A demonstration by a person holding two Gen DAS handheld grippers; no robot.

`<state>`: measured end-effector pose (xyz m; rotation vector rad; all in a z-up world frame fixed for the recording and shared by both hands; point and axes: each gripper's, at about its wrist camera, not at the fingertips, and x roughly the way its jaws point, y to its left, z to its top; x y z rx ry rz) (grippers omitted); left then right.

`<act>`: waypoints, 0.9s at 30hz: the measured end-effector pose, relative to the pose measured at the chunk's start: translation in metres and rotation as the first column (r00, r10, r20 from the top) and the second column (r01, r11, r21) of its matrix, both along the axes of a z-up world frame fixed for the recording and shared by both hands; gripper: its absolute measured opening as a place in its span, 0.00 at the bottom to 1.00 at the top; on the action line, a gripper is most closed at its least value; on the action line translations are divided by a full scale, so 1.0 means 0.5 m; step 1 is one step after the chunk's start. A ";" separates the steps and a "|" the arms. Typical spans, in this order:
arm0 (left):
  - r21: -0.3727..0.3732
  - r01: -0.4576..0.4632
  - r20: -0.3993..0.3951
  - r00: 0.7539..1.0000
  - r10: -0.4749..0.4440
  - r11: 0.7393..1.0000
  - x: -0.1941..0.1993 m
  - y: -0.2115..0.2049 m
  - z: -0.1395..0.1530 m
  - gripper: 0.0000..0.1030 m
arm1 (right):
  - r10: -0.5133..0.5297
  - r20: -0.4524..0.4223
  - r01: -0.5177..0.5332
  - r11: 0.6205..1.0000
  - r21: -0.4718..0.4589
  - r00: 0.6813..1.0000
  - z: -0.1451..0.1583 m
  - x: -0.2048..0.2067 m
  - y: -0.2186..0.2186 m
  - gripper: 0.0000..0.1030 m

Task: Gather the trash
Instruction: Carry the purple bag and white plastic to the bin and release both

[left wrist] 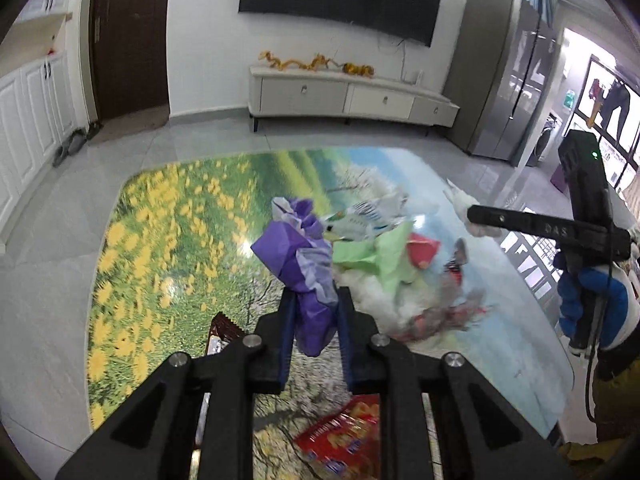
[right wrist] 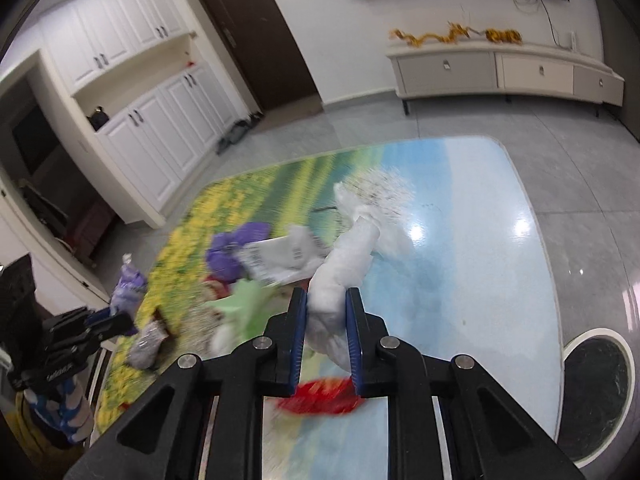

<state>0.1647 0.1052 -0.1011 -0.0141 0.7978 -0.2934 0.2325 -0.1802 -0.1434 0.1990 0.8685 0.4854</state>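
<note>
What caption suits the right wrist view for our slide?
Right gripper pinching crumpled white paper above a picture-topped table strewn with trash.

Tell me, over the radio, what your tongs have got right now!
Left tongs shut on purple paper wad. Right tongs shut on white tissue wad. More trash on table: green paper, red wrapper. Nothing blocking.

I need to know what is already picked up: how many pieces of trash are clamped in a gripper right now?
2. A purple crumpled paper sits between the left gripper pads; a white crumpled tissue sits between the right gripper pads. The other scraps lie on the table.
</note>
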 end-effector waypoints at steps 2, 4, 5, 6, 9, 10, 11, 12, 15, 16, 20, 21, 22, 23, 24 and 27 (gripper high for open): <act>0.006 0.007 0.024 1.000 -0.007 1.000 -0.024 -0.016 0.022 0.18 | -0.001 0.025 0.001 1.000 0.014 1.000 0.018 -0.034 -0.010 0.18; 0.009 0.020 0.050 0.999 -0.021 1.000 -0.050 -0.034 0.047 0.18 | -0.008 0.054 0.007 1.000 0.027 0.999 0.039 -0.078 -0.029 0.18; 0.010 0.029 0.061 0.998 -0.029 1.000 -0.062 -0.045 0.058 0.18 | -0.014 0.067 0.012 1.000 0.029 0.998 0.049 -0.099 -0.042 0.18; 0.013 0.039 0.072 0.997 -0.040 0.999 -0.072 -0.057 0.068 0.18 | -0.022 0.081 0.019 0.999 0.030 0.997 0.058 -0.119 -0.053 0.18; 0.035 0.091 0.105 0.990 -0.094 0.995 -0.100 -0.112 0.102 0.18 | -0.058 0.120 0.055 0.998 0.030 0.991 0.086 -0.167 -0.104 0.18; 0.040 0.107 0.112 0.988 -0.111 0.993 -0.105 -0.130 0.110 0.18 | -0.072 0.130 0.069 0.997 0.033 0.989 0.094 -0.180 -0.122 0.18; 0.042 0.124 0.116 0.985 -0.128 0.991 -0.107 -0.150 0.118 0.18 | -0.089 0.141 0.085 0.996 0.036 0.986 0.102 -0.193 -0.143 0.18; 0.040 0.146 0.118 0.982 -0.149 0.989 -0.108 -0.172 0.125 0.18 | -0.109 0.151 0.105 0.994 0.038 0.983 0.111 -0.207 -0.166 0.18; 0.045 0.216 0.113 0.969 -0.220 0.975 -0.104 -0.258 0.140 0.18 | -0.194 0.170 0.189 0.981 0.045 0.966 0.128 -0.248 -0.264 0.18; 0.047 0.245 0.107 0.963 -0.248 0.969 -0.099 -0.293 0.142 0.18 | -0.219 0.169 0.215 0.976 0.046 0.961 0.127 -0.256 -0.295 0.18; 0.059 0.352 0.067 0.932 -0.356 0.934 -0.073 -0.435 0.131 0.18 | -0.328 0.129 0.323 0.945 0.056 0.936 0.099 -0.276 -0.425 0.18; 0.052 0.385 0.046 0.921 -0.388 0.921 -0.060 -0.481 0.121 0.18 | -0.354 0.112 0.350 0.935 0.054 0.929 0.084 -0.276 -0.462 0.19; 0.044 0.405 0.028 0.913 -0.407 0.913 -0.050 -0.513 0.114 0.18 | -0.372 0.099 0.368 0.928 0.054 0.923 0.073 -0.275 -0.486 0.19; 0.034 0.426 0.006 0.905 -0.426 0.904 -0.037 -0.551 0.104 0.18 | -0.393 0.081 0.389 0.919 0.057 0.916 0.056 -0.274 -0.517 0.19; 0.027 0.441 -0.009 0.898 -0.441 0.897 -0.029 -0.581 0.096 0.18 | -0.404 0.070 0.400 0.915 0.057 0.912 0.045 -0.273 -0.531 0.19; 0.019 0.489 -0.055 0.871 -0.487 0.872 0.004 -0.685 0.065 0.20 | -0.450 0.008 0.449 0.892 0.061 0.893 -0.017 -0.258 -0.600 0.19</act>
